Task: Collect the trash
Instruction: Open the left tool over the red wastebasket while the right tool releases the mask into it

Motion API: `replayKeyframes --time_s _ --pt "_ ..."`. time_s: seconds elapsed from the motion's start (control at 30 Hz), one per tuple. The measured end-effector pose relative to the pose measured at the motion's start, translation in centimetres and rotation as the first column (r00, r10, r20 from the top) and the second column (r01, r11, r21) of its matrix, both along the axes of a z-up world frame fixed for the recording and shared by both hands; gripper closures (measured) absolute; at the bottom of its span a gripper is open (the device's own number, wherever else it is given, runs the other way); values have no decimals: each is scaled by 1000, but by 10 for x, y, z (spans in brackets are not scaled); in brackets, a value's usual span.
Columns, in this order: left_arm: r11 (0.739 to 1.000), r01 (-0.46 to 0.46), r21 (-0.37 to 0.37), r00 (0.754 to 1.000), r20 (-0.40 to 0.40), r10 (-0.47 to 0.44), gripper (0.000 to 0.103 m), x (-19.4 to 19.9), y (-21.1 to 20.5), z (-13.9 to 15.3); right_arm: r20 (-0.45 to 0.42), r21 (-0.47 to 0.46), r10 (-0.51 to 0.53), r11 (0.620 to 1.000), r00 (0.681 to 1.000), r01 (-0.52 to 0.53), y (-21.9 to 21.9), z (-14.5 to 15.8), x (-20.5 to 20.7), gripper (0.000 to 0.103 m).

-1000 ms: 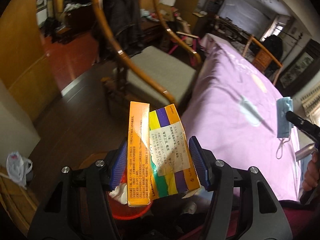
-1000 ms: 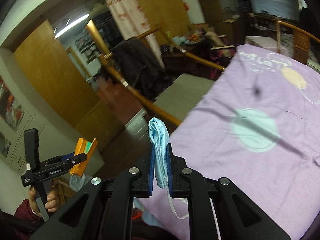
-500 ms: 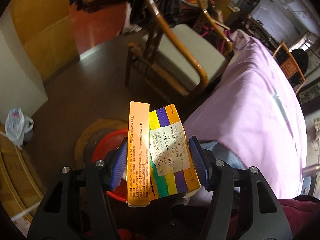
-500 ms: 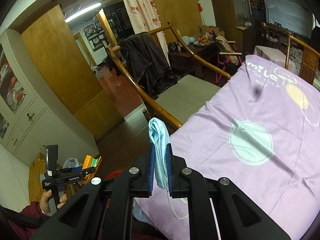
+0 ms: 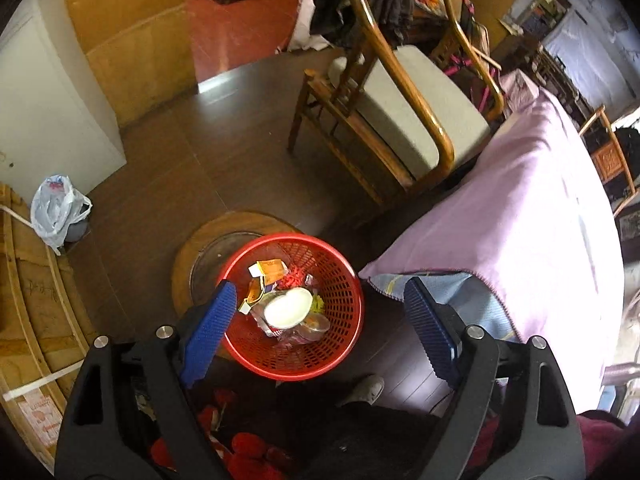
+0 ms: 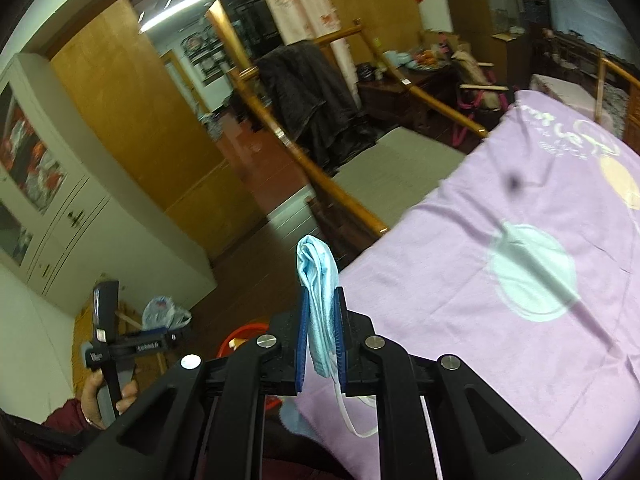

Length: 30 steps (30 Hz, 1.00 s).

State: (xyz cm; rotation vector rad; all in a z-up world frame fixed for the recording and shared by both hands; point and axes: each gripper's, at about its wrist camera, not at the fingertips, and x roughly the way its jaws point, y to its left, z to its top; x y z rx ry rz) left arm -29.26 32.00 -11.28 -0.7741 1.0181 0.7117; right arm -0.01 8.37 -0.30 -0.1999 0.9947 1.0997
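My left gripper (image 5: 318, 318) is open and empty, held above a red mesh basket (image 5: 340, 280) on the floor. The basket holds an orange medicine box (image 5: 269, 270), a white bowl-shaped piece (image 5: 288, 309) and other scraps. My right gripper (image 6: 320, 316) is shut on a crumpled blue face mask (image 6: 318, 280), whose white ear loop (image 6: 352, 420) hangs down, above the edge of the purple bedspread (image 6: 520, 280). The left gripper also shows in the right wrist view (image 6: 160, 342), with the basket (image 6: 240, 334) behind it.
A wooden armchair with a grey cushion (image 5: 408, 112) stands between the basket and the bed (image 5: 540, 220). A round wooden stand (image 5: 192, 252) sits under the basket. A white plastic bag (image 5: 56, 208) lies by the white cabinet (image 5: 52, 100). Dark wood floor lies around.
My left gripper tilted down over the basket, opened and let go of the orange and striped boxes, which now lie in the basket. My right gripper kept hold of the mask and shifted slightly.
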Motion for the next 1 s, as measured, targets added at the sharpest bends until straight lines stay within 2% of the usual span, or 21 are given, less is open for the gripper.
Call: replayKeyframes --time_s 0.17,0.3,0.47,0.63,0.73,0.87,1.0 --pt "997 -64 33 998 29 63 13 -22 -1 26 -40 -21 125 992 991 -126 31 -9 -23 91" --pt "992 -108 61 994 18 107 13 -42 -3 41 -84 -37 231 971 969 -235 62 -19 -47 91" --pt "979 -158 125 986 -26 163 13 -74 -13 58 -146 -54 351 931 925 -361 106 -31 -77 90" --pt "961 -219 170 970 -70 233 10 -109 -23 64 -171 -83 456 876 873 -474 152 -50 -115 89" --pt "954 -247 172 960 -93 265 10 -125 -25 63 -176 -108 492 851 853 -513 175 -63 -132 83" --pt "948 -268 171 952 -101 288 10 -137 -24 62 -164 -125 492 849 855 -513 190 -71 -142 73" --pt "951 -262 163 956 -91 279 10 -138 -19 61 -152 -111 492 853 857 -509 189 -71 -141 64"
